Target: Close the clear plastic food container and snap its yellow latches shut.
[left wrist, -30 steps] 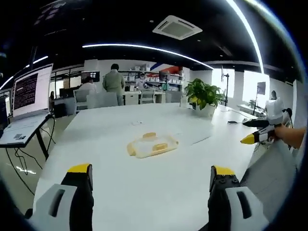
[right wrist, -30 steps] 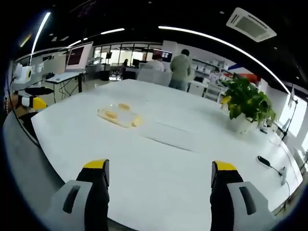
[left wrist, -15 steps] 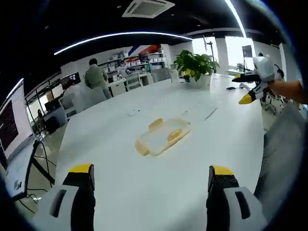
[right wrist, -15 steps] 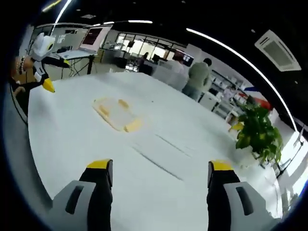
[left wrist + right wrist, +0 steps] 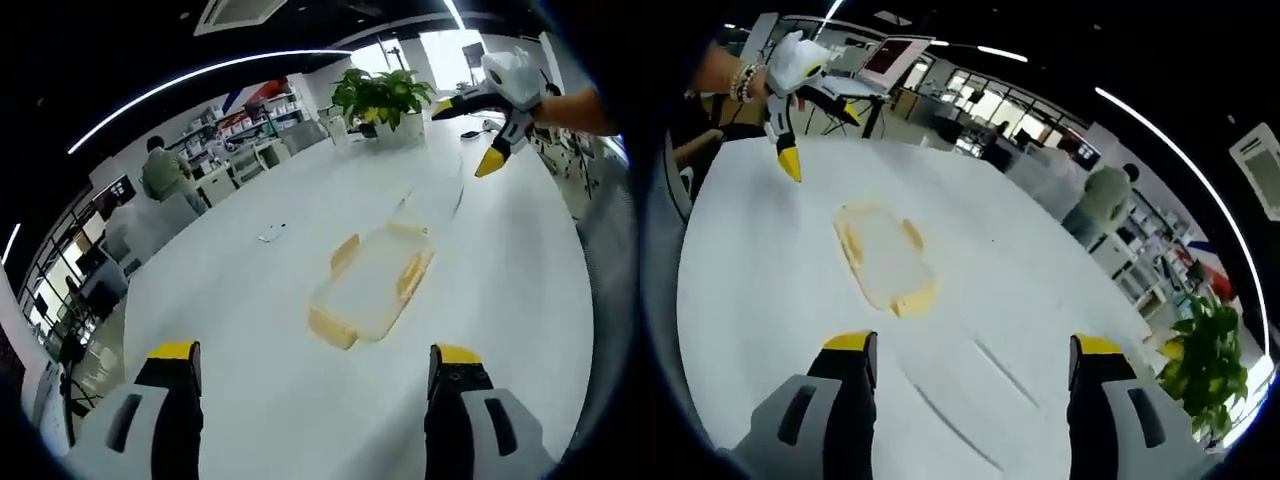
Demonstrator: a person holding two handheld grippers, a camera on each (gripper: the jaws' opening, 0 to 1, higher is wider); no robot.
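My left gripper [image 5: 312,365] and right gripper [image 5: 966,357] have fingers wide apart, holding nothing, because the container [image 5: 373,282] lies flat on the bench [image 5: 250,300] ahead, its yellow latches [image 5: 332,327] unreached

The food container [image 5: 372,282] lies on the desk [image 5: 250,300], near its middle, ahead of the left claw [image 5: 316,362] and between both claws. The right claw [image 5: 472,135] hangs above the desk beyond the container. A potted plant [image 5: 382,98] stands at the far desk end. Behind the desk a person [image 5: 163,172] stands.
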